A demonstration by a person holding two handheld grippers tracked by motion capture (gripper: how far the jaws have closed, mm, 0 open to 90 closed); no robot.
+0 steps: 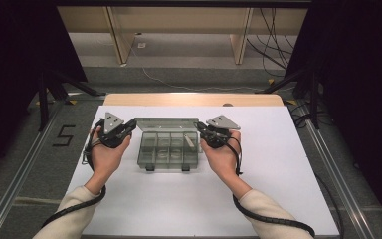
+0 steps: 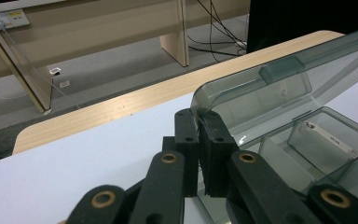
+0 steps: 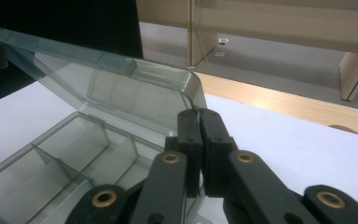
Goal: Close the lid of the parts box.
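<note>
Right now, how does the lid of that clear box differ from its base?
The lid stands raised at the back, while the base lies flat on the white table. The lid is one plain panel; the base is split into compartments. The left claw and the right claw each pinch a lid corner; neither grips the base. Both are smoky clear plastic.

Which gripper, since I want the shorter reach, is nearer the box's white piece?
Right. The right gripper pinches the lid beside the white piece; the left gripper pinches its far corner.
</note>
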